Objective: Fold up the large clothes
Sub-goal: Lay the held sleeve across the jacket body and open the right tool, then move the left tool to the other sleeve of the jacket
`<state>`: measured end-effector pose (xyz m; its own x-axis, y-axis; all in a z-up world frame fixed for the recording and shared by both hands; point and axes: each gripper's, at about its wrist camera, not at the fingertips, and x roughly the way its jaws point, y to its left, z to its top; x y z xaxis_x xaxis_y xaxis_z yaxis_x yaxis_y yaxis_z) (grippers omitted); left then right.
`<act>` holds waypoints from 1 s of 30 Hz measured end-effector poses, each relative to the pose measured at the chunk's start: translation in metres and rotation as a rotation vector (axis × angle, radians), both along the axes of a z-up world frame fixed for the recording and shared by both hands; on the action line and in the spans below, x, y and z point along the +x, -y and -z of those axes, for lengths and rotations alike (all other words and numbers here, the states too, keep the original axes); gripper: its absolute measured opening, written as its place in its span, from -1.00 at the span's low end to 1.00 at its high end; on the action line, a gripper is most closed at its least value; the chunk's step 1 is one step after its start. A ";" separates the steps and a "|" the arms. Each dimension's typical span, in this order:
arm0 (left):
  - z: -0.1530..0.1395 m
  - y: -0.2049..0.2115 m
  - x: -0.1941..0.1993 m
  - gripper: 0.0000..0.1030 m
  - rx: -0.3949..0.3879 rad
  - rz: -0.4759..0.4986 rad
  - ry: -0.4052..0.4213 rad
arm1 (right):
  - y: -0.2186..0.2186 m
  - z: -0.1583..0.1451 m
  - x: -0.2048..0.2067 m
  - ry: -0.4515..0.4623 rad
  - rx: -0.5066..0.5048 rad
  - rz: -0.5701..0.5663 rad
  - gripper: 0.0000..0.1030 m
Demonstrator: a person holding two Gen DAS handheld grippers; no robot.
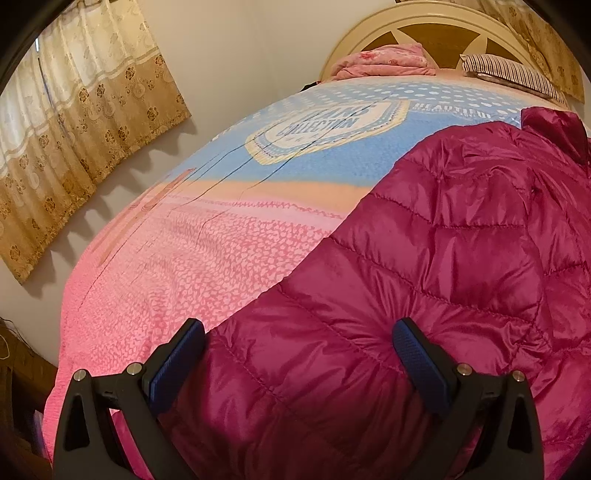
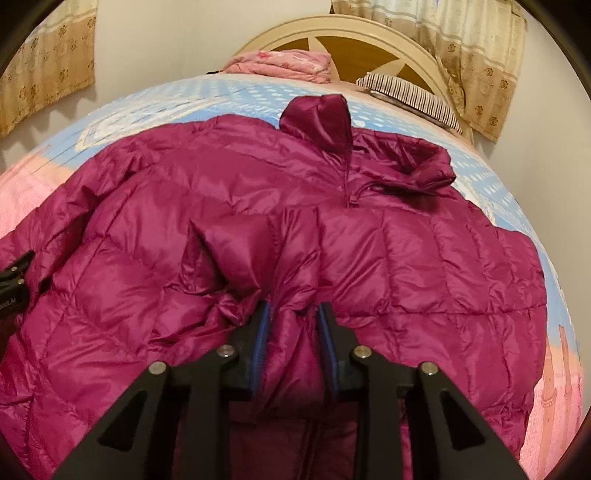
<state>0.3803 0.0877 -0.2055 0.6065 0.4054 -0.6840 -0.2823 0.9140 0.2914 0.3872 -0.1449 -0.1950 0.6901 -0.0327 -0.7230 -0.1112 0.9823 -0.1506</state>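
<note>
On the bed (image 1: 192,236), a magenta puffer jacket (image 2: 369,258) lies spread across the pink and blue bedspread (image 1: 295,158), its hood (image 2: 325,118) pointing toward the cream headboard (image 2: 373,33). Left of the jacket's edge, the left wrist view shows a broad bare stretch of bedspread running to the wall and the patterned curtain (image 1: 74,122); right of the jacket, only a narrow strip of bedspread shows before the bed's side. Beyond the hood, a folded pink blanket (image 2: 280,62) and a striped pillow (image 2: 410,92) sit near the headboard, apart from the jacket.

The jacket's lower hem is cut off under both tools, and its right side runs out of the left wrist view.

The left gripper (image 1: 299,365) hangs tilted down over the jacket's left edge, its blue-padded fingers (image 1: 421,358) wide apart with the quilted cloth bulging between them, the right pad touching it. The right gripper (image 2: 293,343), likewise tilted down, has its fingers (image 2: 260,343) pinched on a bunched fold at the jacket's middle front.
</note>
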 end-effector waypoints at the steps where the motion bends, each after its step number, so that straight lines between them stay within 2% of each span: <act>1: 0.000 -0.001 0.000 0.98 -0.007 0.002 -0.001 | 0.000 0.000 -0.002 0.000 -0.004 0.000 -0.39; 6: 0.001 -0.007 0.002 0.98 -0.056 0.007 -0.002 | 0.001 -0.009 -0.010 0.014 -0.013 0.001 -0.40; 7: 0.000 -0.008 0.001 0.98 -0.065 0.008 0.001 | 0.003 -0.016 -0.016 0.036 0.002 0.011 -0.24; 8: 0.000 -0.008 0.001 0.98 -0.070 0.007 0.003 | 0.004 -0.022 -0.023 0.062 0.014 0.019 0.02; 10: 0.000 -0.009 0.001 0.98 -0.077 0.006 0.003 | 0.008 -0.032 -0.034 0.110 0.002 0.041 0.29; 13: -0.002 -0.008 -0.001 0.98 -0.069 0.005 0.007 | 0.021 -0.030 -0.030 0.113 -0.002 0.080 0.28; 16: -0.007 -0.012 -0.007 0.98 -0.068 -0.006 0.013 | 0.022 -0.011 -0.016 0.020 0.030 0.041 0.28; 17: -0.008 -0.013 -0.009 0.98 -0.059 -0.010 0.011 | 0.017 -0.003 -0.012 -0.004 0.001 0.016 0.28; 22: -0.028 -0.028 -0.031 0.98 -0.017 -0.030 0.048 | 0.005 0.002 -0.011 0.015 -0.080 0.011 0.28; 25: -0.039 -0.053 -0.049 0.98 0.000 -0.068 0.043 | 0.009 -0.003 -0.015 0.015 -0.052 0.004 0.28; 27: -0.041 -0.073 -0.062 0.98 0.009 -0.104 0.028 | 0.011 -0.018 -0.028 0.047 -0.045 -0.005 0.29; 30: -0.036 -0.102 -0.083 0.98 -0.030 -0.146 -0.002 | 0.022 -0.040 -0.047 0.107 -0.014 -0.023 0.32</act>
